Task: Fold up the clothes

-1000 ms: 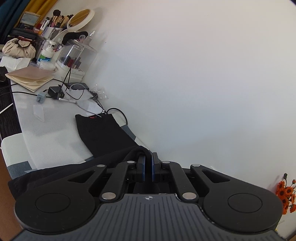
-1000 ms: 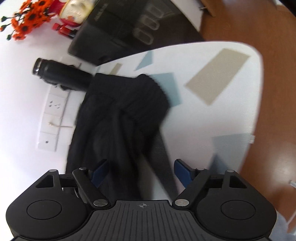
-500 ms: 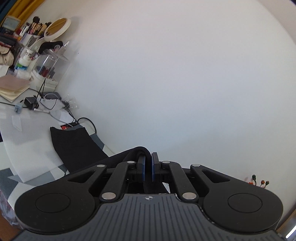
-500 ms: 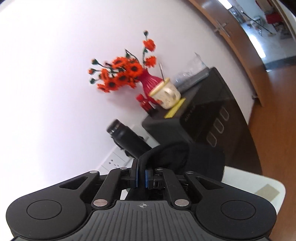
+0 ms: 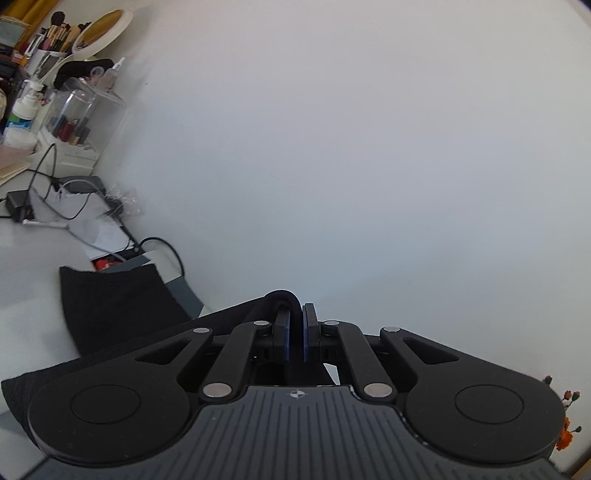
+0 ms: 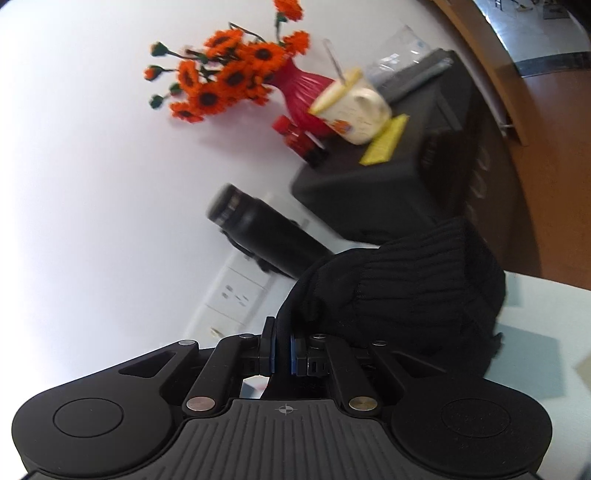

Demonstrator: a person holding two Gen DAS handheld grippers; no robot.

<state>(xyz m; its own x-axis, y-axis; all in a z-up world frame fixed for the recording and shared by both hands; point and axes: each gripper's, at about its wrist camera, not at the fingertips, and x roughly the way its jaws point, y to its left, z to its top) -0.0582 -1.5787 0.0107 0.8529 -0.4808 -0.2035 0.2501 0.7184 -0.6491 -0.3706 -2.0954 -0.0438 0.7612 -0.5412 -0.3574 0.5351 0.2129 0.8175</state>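
Note:
The black knit garment (image 5: 110,299) lies partly on the white table (image 5: 29,273), one flat part stretching left and back. My left gripper (image 5: 294,332) is shut on a fold of it and points at the white wall. In the right wrist view my right gripper (image 6: 282,349) is shut on another edge of the same garment (image 6: 413,284), whose ribbed part bunches up to the right of the fingers, lifted above the table.
Cables, a charger (image 5: 18,205), a clear organiser (image 5: 81,122) and a mirror (image 5: 99,27) crowd the table's far left. A black bottle (image 6: 266,232), wall sockets (image 6: 236,291), a black cabinet (image 6: 406,173) with a red vase (image 6: 303,92) and mug (image 6: 358,110) stand beyond.
My right gripper closed on the garment and lifted it, swinging up from the table toward the wall. My left gripper stayed shut on the cloth and shifted its aim slightly.

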